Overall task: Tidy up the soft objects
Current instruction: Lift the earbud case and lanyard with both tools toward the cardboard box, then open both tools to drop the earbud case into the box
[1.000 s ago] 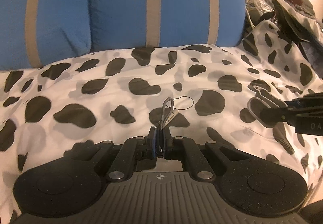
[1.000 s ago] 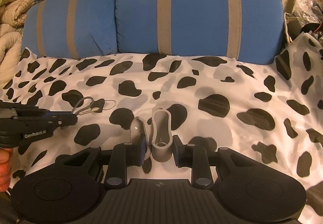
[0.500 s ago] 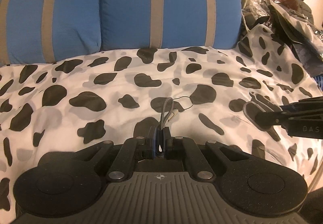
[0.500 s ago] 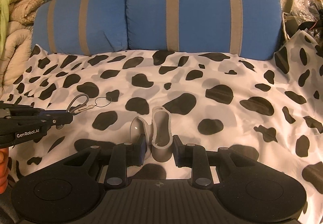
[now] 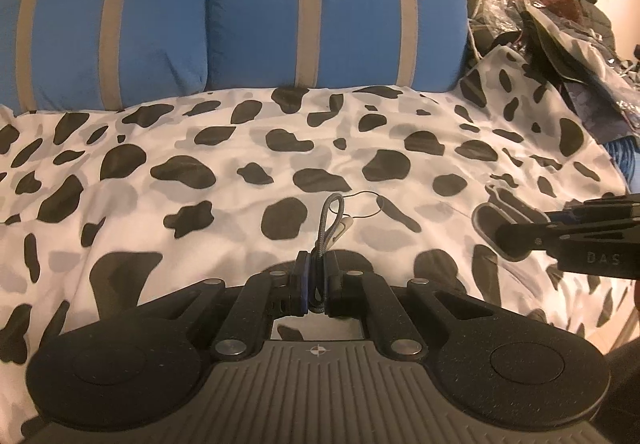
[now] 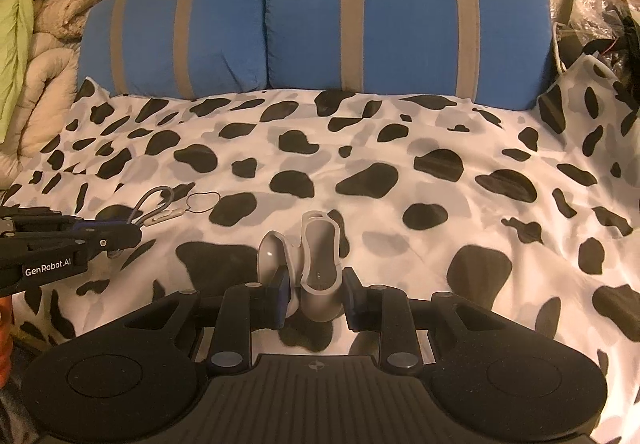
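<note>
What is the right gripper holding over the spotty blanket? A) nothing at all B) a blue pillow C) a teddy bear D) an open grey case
D: in the right wrist view, the right gripper is clamped on the open grey case, its lid flipped to one side, above the cow-print blanket.

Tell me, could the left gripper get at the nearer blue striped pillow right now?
Probably not as things stand. The way across the cow-print sheet to the blue striped pillow looks free, but the left gripper is shut on a gray cord lanyard, which it would have to put down first.
</note>
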{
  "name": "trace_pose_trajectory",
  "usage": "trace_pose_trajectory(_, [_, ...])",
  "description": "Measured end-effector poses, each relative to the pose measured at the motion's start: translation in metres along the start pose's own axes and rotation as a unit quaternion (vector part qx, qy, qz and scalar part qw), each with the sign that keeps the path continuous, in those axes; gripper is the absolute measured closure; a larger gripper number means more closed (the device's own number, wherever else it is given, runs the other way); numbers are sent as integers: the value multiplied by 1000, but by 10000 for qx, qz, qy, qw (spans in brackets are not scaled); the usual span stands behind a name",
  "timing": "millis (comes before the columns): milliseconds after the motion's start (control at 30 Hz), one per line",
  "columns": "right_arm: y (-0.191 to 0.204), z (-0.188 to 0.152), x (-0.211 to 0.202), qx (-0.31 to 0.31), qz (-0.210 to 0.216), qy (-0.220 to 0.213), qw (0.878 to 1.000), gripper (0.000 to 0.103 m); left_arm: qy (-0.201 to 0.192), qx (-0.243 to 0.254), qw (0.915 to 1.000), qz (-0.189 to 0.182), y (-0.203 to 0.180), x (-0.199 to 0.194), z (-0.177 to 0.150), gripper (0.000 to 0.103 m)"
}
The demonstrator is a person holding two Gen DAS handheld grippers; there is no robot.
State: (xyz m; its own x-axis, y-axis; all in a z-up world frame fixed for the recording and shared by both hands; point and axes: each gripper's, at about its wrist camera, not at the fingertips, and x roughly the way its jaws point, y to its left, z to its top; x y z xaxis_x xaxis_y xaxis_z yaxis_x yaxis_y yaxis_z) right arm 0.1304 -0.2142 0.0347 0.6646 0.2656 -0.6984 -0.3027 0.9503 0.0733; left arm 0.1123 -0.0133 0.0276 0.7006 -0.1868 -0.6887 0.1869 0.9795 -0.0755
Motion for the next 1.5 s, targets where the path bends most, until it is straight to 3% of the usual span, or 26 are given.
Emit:
trace_pose_trajectory(1067, [46,-58,-66,85,206,153,9996,73,160,-56,9998,-78,-25,-77,-57,96])
trace_pose_trajectory(1333, [52,-68,-77,139,292,275,9991,73,376,-81,9991,-173,-31,-86,-69,96])
trace_pose_trajectory(1500, [55,-74,-76,221,421,589,9971,72,752,-205,9966,-256,-30,-81,-75,96])
